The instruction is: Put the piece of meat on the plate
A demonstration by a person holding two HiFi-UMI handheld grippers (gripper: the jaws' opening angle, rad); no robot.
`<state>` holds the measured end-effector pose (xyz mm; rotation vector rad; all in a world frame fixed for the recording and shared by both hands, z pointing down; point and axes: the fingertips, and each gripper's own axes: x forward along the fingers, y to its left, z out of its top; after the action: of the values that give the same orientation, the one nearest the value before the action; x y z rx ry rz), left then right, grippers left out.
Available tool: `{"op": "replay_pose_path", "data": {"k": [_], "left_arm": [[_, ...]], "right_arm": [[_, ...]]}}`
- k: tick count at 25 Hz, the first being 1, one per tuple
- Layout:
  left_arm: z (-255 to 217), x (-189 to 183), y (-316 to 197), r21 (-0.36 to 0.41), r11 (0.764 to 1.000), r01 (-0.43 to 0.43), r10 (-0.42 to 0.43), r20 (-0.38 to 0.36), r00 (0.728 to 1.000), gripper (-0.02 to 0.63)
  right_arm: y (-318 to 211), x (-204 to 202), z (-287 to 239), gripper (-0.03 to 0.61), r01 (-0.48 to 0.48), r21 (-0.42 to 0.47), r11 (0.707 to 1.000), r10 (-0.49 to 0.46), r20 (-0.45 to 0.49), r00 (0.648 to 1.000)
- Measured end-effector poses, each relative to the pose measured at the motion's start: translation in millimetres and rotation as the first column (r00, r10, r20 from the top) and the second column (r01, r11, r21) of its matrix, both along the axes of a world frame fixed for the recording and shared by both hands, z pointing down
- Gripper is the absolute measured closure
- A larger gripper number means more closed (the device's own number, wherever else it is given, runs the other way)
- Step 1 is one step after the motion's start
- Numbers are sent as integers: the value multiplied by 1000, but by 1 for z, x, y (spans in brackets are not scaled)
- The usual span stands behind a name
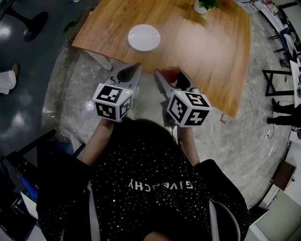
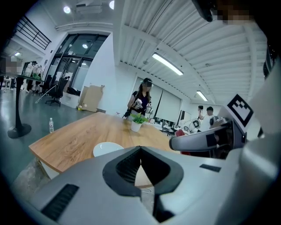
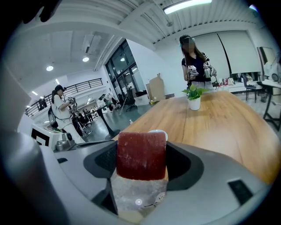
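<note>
- Head view: The left hand-held gripper [image 1: 133, 71] and the right hand-held gripper [image 1: 170, 76] are side by side, at the near edge of the bench [image 1: 211, 56]. The right one has a red piece of meat [image 1: 171, 72] between its jaws. A white plate [image 1: 144, 37] sits on the wooden bench, past the tips of both, with nothing on it. A potted plant [image 1: 205, 4] stands at the far end. The floor [image 1: 70, 80] is grey.
- Left gripper view: The left hand-held gripper [image 2: 140, 151] has its jaws closed together, tips touching, with nothing in them. The plate [image 2: 106, 148] shows just past the jaws. The plant [image 2: 137, 122] is further back.
- Right gripper view: The right hand-held gripper [image 3: 141, 151] is clamped on the piece of meat [image 3: 141, 154], up in the air. A bit of the plate [image 3: 160, 132] peeks out behind the meat. A person [image 3: 195, 61] stands at the far end of the bench [image 3: 215, 127], in a big bright room.
</note>
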<state>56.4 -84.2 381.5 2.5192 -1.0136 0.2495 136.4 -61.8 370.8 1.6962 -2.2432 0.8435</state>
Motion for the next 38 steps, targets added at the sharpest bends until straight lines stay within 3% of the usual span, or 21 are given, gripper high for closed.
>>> {"op": "replay_pose_path", "data": {"k": [22, 38], "left_arm": [[15, -26, -160, -51, 999, -10, 9, -25, 1000, 604], [22, -27, -196, -59, 998, -26, 23, -47, 999, 604]], "right_arm": [[-149, -21, 12, 261, -23, -52, 998, 21, -34, 999], [-183, -25, 13, 261, -32, -44, 998, 30, -56, 998]]}}
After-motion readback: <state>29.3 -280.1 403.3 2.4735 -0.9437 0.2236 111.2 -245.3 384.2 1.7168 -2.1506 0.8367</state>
